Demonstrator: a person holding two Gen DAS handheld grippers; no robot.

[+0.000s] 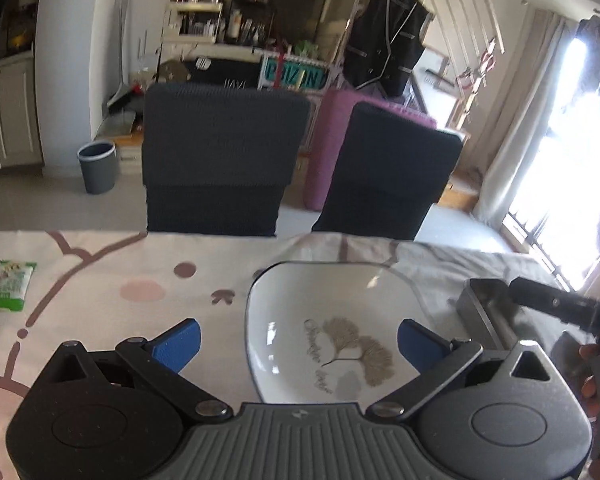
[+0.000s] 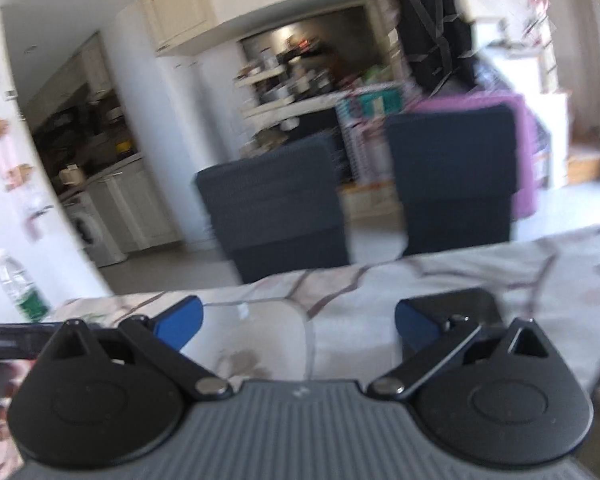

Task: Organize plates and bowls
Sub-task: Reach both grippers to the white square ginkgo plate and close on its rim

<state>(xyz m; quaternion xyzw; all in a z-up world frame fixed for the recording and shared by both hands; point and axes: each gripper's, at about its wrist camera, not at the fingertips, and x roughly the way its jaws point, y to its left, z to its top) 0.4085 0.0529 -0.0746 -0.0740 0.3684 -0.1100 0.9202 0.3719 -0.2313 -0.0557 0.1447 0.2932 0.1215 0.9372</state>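
Left gripper [image 1: 298, 338] spread over plate [image 1: 332, 328] on patterned tablecloth [image 1: 100, 300].

The left gripper [image 1: 298, 338] is held level and low, its blue-padded fingers [image 1: 178, 344] spread wide with nothing between them. The right gripper [image 2: 298, 326] sits likewise, jaws wide apart and unloaded.

Left tool [image 1: 298, 340]: black linkage arms, silver pivot screws, ribbed grey body, textured blue pads [image 1: 178, 344].
Right tool [image 2: 298, 324]: same build, blue-faced fingers [image 2: 180, 322].
Skin: fingertips [image 1: 588, 384] beside the grey body.
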